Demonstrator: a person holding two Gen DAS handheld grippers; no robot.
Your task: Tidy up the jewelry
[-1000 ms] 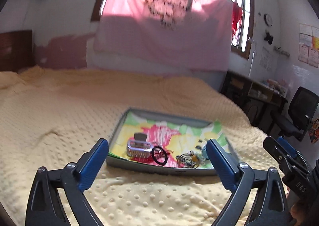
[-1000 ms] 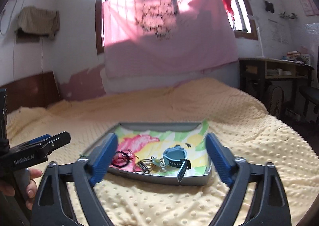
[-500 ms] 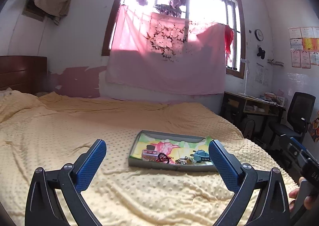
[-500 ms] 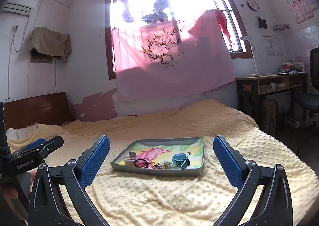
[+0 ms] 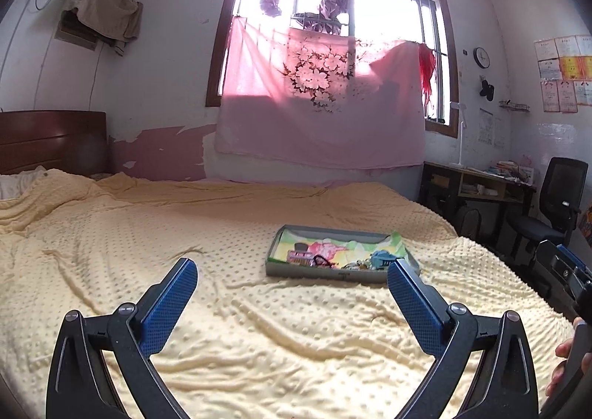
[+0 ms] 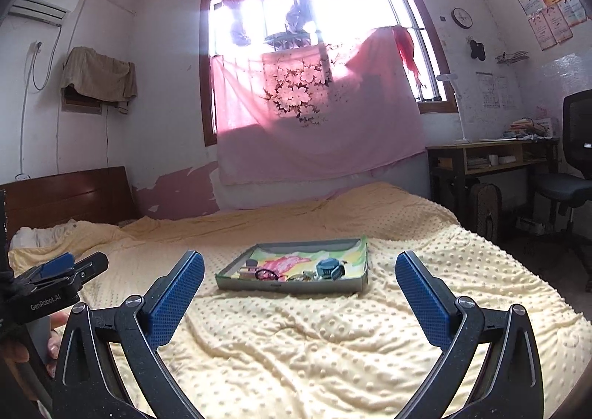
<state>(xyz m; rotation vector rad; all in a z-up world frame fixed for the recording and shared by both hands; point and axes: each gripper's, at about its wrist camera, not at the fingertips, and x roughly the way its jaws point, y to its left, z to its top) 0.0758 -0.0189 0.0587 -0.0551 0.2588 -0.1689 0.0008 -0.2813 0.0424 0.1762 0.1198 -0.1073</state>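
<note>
Yellow dotted blanket [image 5: 259, 345] fills most of what I see, spread over the bed, and the grey tray [image 6: 288, 285] sits on it well ahead of both my tools. From the right camera I can make out what lies in the tray on its flowered lining: a blue watch [image 6: 328, 268] toward the right, a black ring-shaped band [image 6: 265, 274] near the middle, a small tangle of metal pieces [image 6: 299, 275] between them, and a boxy little item [image 6: 247, 271] at the left. They are too small from here for me to say more about each.

My left gripper [image 5: 292, 282] has its blue pads spread wide with nothing between them, only blanket beyond. My right gripper [image 6: 299, 280] is the same: pads wide apart, nothing held. Each tool shows at the edge of the other's view, with fingers [image 5: 566, 348] wrapped on the handle.

As I judge it, all the jewelry I can see is gathered inside the tray and none lies loose on the blanket. With both tools empty and well apart from the tray, I read this as either the finish of the job or a pause between steps. I cannot tell whether the pieces are meant to be sorted further within the tray; if so, that sorting is what remains.
</note>
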